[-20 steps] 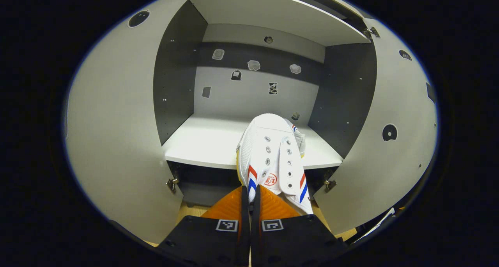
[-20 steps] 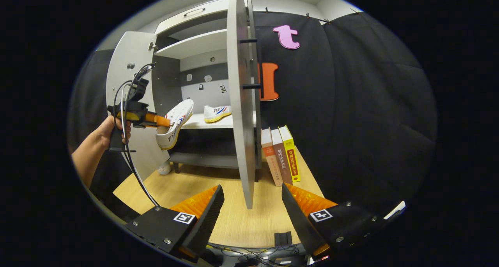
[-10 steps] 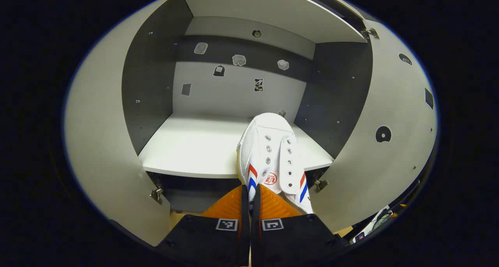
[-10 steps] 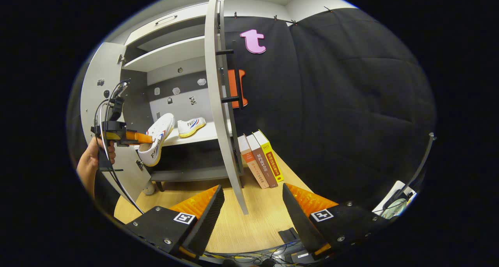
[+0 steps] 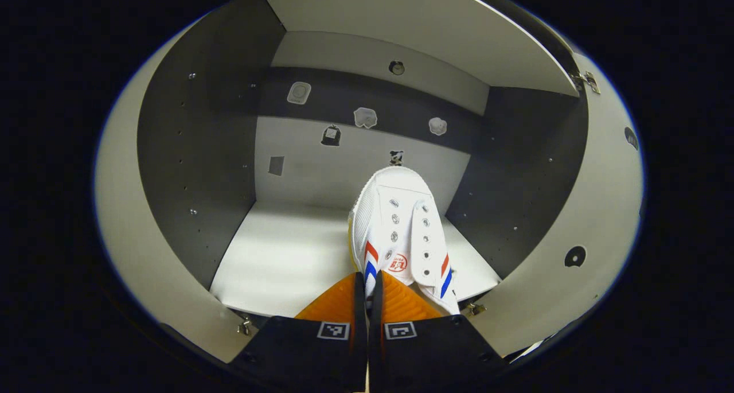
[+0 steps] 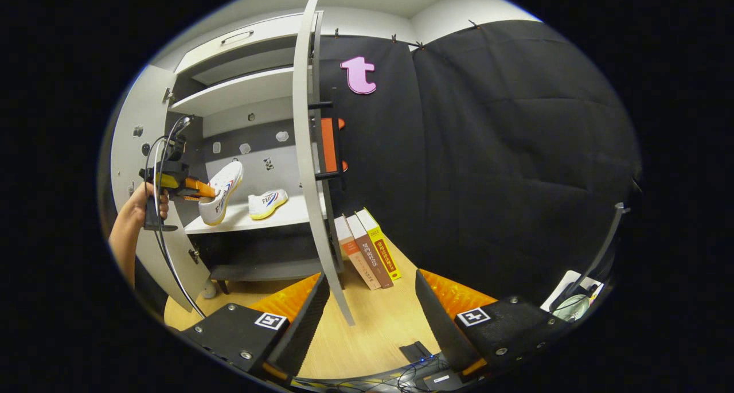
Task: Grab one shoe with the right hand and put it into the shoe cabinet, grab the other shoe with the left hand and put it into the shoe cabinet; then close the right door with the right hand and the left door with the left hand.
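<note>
My left gripper (image 5: pixel 367 292) is shut on the heel edge of a white shoe (image 5: pixel 398 226) with red and blue stripes. The shoe points toe-first into the open shoe cabinet, tilted above the white shelf (image 5: pixel 287 255). In the right gripper view the same shoe (image 6: pixel 221 191) hangs over the shelf's left part, held by the left gripper (image 6: pixel 192 187) in a person's hand (image 6: pixel 140 201). The other white shoe (image 6: pixel 266 202) lies on the shelf to its right. My right gripper (image 6: pixel 373 301) is open with nothing between its fingers, low over the wooden floor, in front of the cabinet.
The cabinet's right door (image 6: pixel 304 169) stands open, edge-on to me, with dark handles on its outer face. The left door (image 6: pixel 129 169) is open behind the hand. Three books (image 6: pixel 367 246) lean against the black cloth wall. Cables lie on the floor (image 6: pixel 373 324).
The left gripper has carried its shoe forward and up, from the shelf's front edge to inside the cabinet. The right gripper has swung a little to the right and stays open.
</note>
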The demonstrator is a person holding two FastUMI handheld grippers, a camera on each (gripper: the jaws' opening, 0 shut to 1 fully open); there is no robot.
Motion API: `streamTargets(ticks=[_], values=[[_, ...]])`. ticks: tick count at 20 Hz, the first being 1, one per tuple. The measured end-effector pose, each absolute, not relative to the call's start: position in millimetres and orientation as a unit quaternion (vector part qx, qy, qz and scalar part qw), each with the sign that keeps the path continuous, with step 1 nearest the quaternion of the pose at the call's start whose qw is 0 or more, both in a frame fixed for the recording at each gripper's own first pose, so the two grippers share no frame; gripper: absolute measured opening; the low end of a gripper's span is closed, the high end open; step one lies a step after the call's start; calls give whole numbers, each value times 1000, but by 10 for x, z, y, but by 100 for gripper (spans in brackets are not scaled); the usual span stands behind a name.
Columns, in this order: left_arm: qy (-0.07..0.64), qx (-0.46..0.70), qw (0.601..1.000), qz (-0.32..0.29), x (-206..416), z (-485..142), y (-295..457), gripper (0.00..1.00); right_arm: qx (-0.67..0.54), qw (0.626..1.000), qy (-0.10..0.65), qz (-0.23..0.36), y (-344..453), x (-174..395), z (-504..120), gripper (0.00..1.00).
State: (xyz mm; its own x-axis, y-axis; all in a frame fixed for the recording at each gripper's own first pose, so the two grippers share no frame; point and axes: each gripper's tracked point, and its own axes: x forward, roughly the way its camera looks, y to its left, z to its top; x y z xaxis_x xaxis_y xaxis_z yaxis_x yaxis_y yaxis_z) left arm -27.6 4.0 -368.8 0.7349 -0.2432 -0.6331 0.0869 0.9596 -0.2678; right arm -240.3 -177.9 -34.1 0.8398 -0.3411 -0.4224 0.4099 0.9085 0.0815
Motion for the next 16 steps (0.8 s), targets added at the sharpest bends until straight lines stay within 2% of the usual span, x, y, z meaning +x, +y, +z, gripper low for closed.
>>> streamTargets(ticks=[7, 16], values=[[390, -124, 911, -53, 209, -4161, 28, 8, 79, 963, 187, -176, -2205, -2291, -272, 93], [448, -125, 884, -40, 297, -4687, 76, 8, 68, 972, 164, -155, -2483, -1950, -135, 93]])
